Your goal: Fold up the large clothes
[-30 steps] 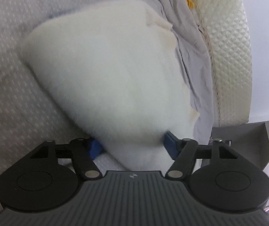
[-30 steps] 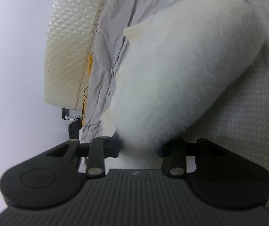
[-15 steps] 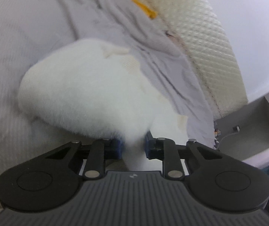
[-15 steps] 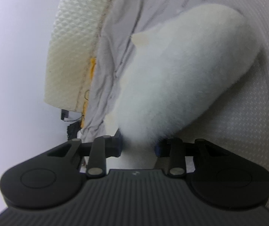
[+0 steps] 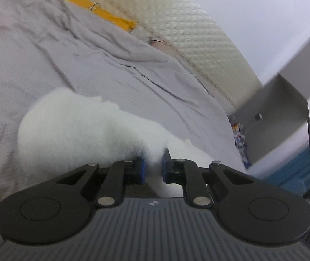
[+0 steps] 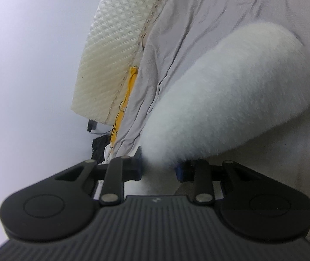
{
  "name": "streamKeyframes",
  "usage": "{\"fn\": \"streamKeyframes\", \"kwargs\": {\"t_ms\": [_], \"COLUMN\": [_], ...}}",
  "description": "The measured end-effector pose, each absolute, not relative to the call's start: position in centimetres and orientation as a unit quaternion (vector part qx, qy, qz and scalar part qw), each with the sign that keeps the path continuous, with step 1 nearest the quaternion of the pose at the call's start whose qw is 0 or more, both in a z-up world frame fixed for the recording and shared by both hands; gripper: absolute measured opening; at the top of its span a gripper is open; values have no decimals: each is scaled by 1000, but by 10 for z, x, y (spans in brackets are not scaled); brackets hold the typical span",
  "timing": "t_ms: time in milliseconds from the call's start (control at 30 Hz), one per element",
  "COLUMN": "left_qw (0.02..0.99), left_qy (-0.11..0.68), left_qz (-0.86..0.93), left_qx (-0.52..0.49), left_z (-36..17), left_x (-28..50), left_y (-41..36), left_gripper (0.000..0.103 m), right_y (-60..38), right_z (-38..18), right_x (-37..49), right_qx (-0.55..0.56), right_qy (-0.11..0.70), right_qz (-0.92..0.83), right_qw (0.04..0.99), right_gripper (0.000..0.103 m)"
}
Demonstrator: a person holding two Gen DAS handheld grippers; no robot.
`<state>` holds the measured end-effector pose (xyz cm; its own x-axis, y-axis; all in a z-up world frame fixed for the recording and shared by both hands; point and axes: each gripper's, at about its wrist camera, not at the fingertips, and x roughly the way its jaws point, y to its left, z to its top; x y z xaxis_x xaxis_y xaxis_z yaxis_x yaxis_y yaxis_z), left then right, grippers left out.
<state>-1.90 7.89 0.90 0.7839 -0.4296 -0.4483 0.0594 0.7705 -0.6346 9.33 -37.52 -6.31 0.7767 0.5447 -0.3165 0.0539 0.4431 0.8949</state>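
a bed (image 5: 187, 32) with a cream quilted mattress carries a rumpled grey sheet (image 5: 46, 50); a fluffy white garment (image 5: 72, 126) lies on the sheet's near part.

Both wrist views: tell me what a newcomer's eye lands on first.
The fluffy white garment fills the middle of both views, lying on the grey sheet. Each end is pinched in tongs: left tongs, right tongs. Behind, a cream quilted headboard runs along the sheet's far edge.
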Motion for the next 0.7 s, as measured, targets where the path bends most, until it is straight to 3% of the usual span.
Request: {"fn": "streamKeyframes", "kwargs": {"t_ms": [333, 700], "left_qw": [881, 889], "left_qy": [305, 298], "left_qz": [-142, -118], "left_qx": [-334, -328], "left_z": [-2, 22], "left_x": [-31, 62], "left_y": [84, 72], "left_gripper": [16, 16], "right_y": [-378, -382], "right_z": [-75, -49], "right_x": [77, 149], "right_qx": [512, 531], "right_qy": [333, 327], "right_qz": [152, 165], "right_qw": [777, 764], "right_gripper": [36, 51]}}
